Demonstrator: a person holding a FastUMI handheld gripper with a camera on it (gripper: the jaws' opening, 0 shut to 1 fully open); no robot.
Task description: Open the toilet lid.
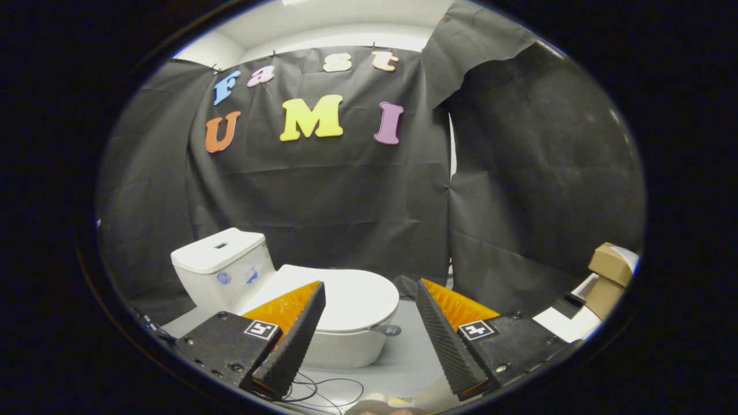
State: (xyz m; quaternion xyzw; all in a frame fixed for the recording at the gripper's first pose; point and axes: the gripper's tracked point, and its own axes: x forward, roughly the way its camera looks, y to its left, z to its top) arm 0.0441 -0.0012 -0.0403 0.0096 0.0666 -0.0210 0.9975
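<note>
Gripper released, fingers spread wide, gripping nothing; toilet lid down just beyond them; grey floor; cardboard box lower right.

The gripper view looks forward along the two fingers from just behind them, set above the floor and tilted slightly down. It faces the black cloth wall of the booth. The gripper has its fingers spread wide apart, holding nothing, framing the closed toilet that sits near, just ahead, slightly toward the left finger.
</note>
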